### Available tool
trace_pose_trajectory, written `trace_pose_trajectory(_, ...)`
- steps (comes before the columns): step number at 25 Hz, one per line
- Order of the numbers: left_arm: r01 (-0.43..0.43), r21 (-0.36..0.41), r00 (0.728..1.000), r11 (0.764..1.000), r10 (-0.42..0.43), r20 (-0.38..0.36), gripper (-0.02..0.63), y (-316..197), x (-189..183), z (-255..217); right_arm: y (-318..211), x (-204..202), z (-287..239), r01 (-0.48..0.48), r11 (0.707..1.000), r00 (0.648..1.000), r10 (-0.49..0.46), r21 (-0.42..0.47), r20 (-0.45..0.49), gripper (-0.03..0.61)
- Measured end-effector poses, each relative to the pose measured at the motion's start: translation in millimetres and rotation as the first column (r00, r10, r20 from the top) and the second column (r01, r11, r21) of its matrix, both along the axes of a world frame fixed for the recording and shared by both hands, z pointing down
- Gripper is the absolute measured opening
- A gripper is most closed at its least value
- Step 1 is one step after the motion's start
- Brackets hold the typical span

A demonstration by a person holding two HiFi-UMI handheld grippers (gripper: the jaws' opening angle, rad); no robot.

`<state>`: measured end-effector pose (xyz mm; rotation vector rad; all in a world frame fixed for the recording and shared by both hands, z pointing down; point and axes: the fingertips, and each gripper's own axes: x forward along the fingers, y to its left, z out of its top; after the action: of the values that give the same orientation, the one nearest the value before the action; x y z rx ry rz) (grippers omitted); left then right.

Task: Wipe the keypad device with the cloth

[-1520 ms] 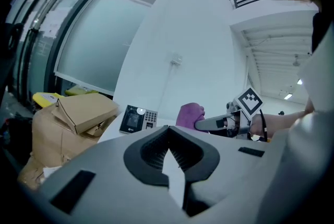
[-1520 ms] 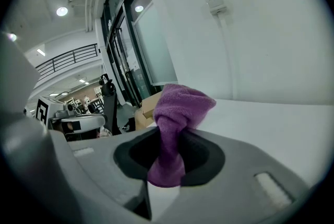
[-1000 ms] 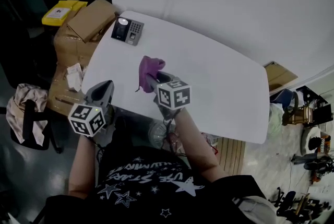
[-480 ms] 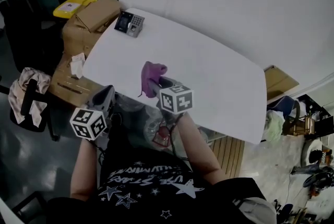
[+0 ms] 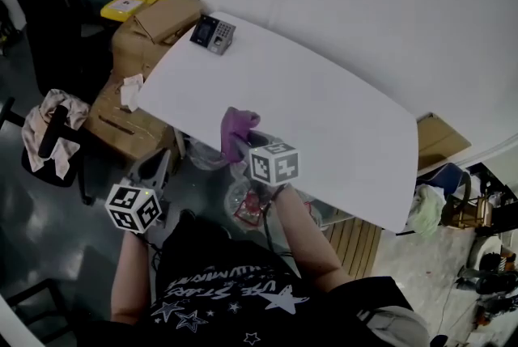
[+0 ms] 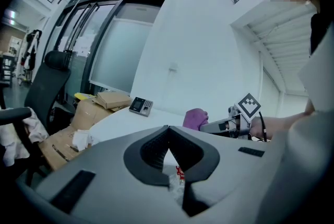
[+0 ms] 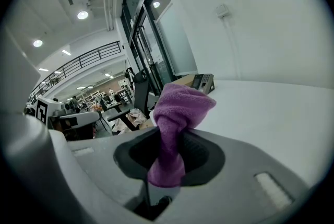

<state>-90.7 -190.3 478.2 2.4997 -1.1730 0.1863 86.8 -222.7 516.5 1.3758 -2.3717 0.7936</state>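
Because the purple cloth [image 7: 177,108] is already pinched between the jaws of the right gripper [image 7: 169,144], the step in hand, as I judge it, is to carry the cloth across the table [image 5: 340,111] to the keypad device [image 5: 213,34]. To do this well, the person should keep the grip firm, so that the cloth does not slip out. The approach should be low, so that the bunched end above the jaws meets the keys first and not the hard jaw tips. The device looks small and light and stands near the far left corner of the table, close to the cardboard boxes [image 5: 166,18]. A strong push could slide it toward the edge, so gentle strokes are safer. The left gripper [image 6: 168,134] could steady the device if needed. It hangs below the near table edge, its jaws pressed together at the tips with nothing between them.

The device lies well apart from the right gripper, which is at the near edge of the table. In the right gripper view the device shows just behind the top of the cloth, slightly to the right, so the way ahead is almost straight.
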Motion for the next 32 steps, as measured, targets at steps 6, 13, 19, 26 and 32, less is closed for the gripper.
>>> trace_pose_trajectory(6,0.059,-0.025,0.998,0.998,-0.059,-0.001,0.006,13.8,-25.0,9.4,6.9,-16.8,8.7,0.040,0.999,0.999,-0.040,-0.015,-0.013,0.098)
trace_pose_trajectory(13,0.068,-0.027,0.997,0.997,-0.069,-0.021,0.006,39.4,-38.3,16.5,26.6,-28.4,7.7,0.030,0.999,0.999,-0.030,-0.016,-0.016,0.098)
trace_pose_trajectory(19,0.073,-0.028,0.996,0.997,-0.074,-0.042,0.006,82.1,-53.3,12.2,70.7,-40.5,2.6,0.006,1.000,1.000,-0.006,-0.025,-0.014,0.098)
trace_pose_trajectory(26,0.086,-0.008,0.995,0.996,-0.086,-0.047,0.006,142.7,-70.2,-2.2,130.7,-55.1,-7.7,0.006,1.000,1.000,-0.006,-0.013,-0.009,0.098)
trace_pose_trajectory(32,0.101,0.024,0.994,0.995,-0.100,-0.051,0.006,188.4,-78.4,-17.2,178.1,-66.2,-22.5,0.035,0.999,0.999,-0.035,0.018,-0.010,0.098)
